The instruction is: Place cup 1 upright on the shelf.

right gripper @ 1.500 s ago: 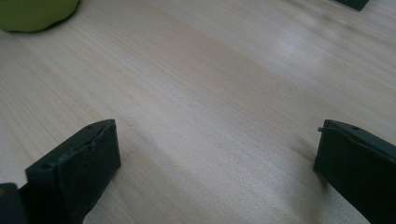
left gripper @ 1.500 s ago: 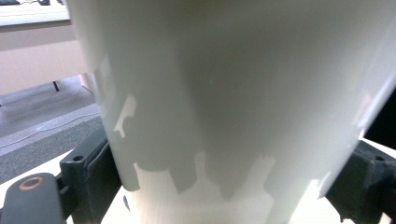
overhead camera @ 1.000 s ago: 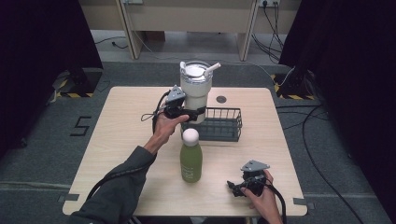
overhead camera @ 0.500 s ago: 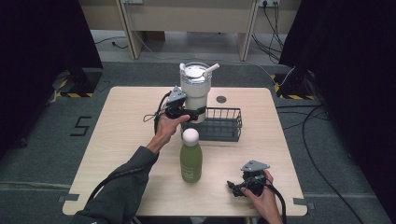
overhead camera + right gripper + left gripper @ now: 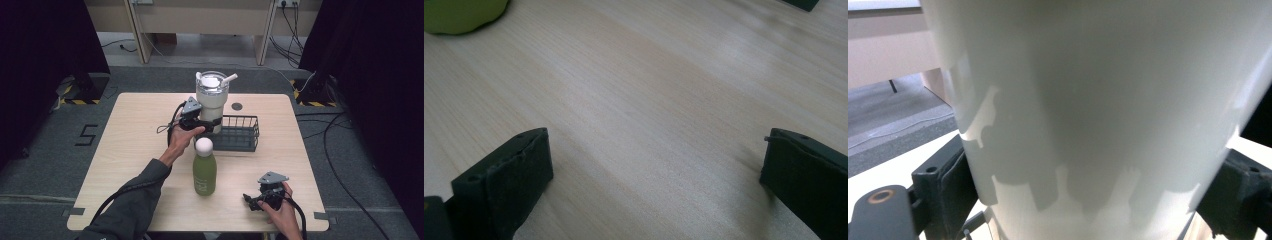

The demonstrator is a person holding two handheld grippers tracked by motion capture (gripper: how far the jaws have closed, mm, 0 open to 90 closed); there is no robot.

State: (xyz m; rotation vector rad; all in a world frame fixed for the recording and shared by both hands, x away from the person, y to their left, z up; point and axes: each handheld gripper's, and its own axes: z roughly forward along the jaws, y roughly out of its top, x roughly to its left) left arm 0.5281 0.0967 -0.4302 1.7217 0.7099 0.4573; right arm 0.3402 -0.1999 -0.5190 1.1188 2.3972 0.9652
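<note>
Squarely round smooth white tumbler (image 5: 1088, 110), left gripper (image 5: 204, 123).

Green bottle (image 5: 205, 171) with white cap is seen upright on the table (image 5: 125, 150), near the front middle; its green base (image 5: 464, 15) is caught at the top left corner of the right gripper view. Black wire basket (image 5: 240, 134) is placed further back, just behind the bottle and to the right. Small dark round disc (image 5: 237, 106) is set into the tabletop behind the basket. Grey carpet floor (image 5: 50, 165) is marked with a "5" (image 5: 88, 135) left of the table. Cables (image 5: 345, 150) are strewn on the right. Yellow-black tape (image 5: 75, 101) is seen at the far left.
</note>
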